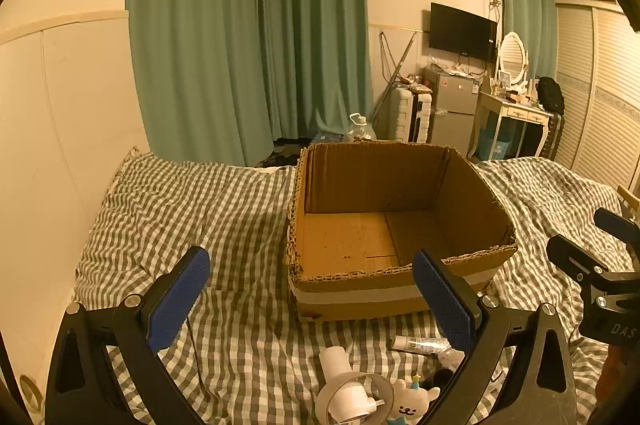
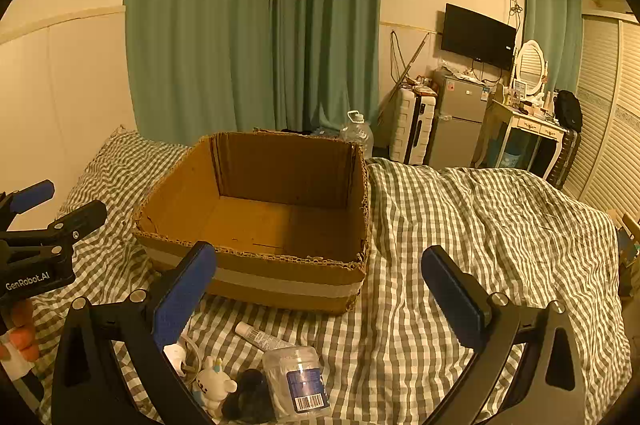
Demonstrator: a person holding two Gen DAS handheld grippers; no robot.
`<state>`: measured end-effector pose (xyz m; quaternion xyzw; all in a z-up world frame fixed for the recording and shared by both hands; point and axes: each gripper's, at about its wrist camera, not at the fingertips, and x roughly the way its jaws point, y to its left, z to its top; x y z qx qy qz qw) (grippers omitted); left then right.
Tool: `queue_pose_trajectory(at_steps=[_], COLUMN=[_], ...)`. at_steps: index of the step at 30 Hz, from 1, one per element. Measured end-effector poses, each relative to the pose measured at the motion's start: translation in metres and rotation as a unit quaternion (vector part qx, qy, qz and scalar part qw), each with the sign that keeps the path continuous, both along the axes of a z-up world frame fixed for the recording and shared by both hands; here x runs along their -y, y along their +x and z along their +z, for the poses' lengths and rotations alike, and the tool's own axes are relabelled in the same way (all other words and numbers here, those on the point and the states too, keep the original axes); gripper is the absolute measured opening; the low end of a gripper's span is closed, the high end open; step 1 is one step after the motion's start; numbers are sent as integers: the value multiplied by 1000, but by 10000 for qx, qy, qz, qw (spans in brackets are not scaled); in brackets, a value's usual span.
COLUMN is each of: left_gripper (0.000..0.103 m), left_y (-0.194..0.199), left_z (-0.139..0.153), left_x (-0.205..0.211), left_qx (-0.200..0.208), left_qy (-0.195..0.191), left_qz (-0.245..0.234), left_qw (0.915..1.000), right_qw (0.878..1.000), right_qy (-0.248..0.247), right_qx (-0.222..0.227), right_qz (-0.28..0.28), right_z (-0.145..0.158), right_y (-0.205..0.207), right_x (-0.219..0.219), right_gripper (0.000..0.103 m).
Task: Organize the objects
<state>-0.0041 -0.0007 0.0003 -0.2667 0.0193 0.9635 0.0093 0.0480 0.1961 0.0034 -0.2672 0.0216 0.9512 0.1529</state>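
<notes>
An open, empty cardboard box (image 1: pixel 400 281) sits on the checked bedspread; it also shows in the right wrist view (image 2: pixel 280 279). Small items lie in front of it: a tape roll (image 1: pixel 352 399), a white plush toy (image 1: pixel 412 401) (image 2: pixel 214 383), a small tube (image 1: pixel 420 344) (image 2: pixel 260 337), a clear plastic jar (image 2: pixel 298 381) and a dark object (image 2: pixel 248 399). My left gripper (image 1: pixel 312 293) is open above the items, short of the box. My right gripper (image 2: pixel 320 289) is open, also over the items.
The checked bedspread (image 2: pixel 480 245) covers the bed to the right and left of the box. A wall runs along the left side. Beyond the bed stand a water bottle (image 2: pixel 357 131), a suitcase, a fridge and a dressing table.
</notes>
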Motion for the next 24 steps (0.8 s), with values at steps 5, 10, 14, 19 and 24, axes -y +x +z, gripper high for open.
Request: queue_pose_trajectory(at_steps=[5,10,14,19,24], left_gripper=[103,103,103,103,103], left_y=[0,0,1,1,2], left_z=[0,-1,-1,0,1], left_x=[0,0,0,1,-2], left_qx=[10,15,-14,-64,-129], left_qy=[2,1,7,53,-1], left_qz=[-1,-5,-9,-10,-74], left_qw=[10000,10000,10000,10000,9999], right_qw=[9997,9996,9996,9995,9995], right_qy=[6,-7,1,-3,6], right_qx=[14,35,16,28,32], right_qz=[-237,-264,-282,-303,-322], right_z=[-1,-2,-2,-3,-3], right_y=[1,1,2,2,1], right_x=[0,1,1,1,2], right_gripper=[103,103,103,103,103])
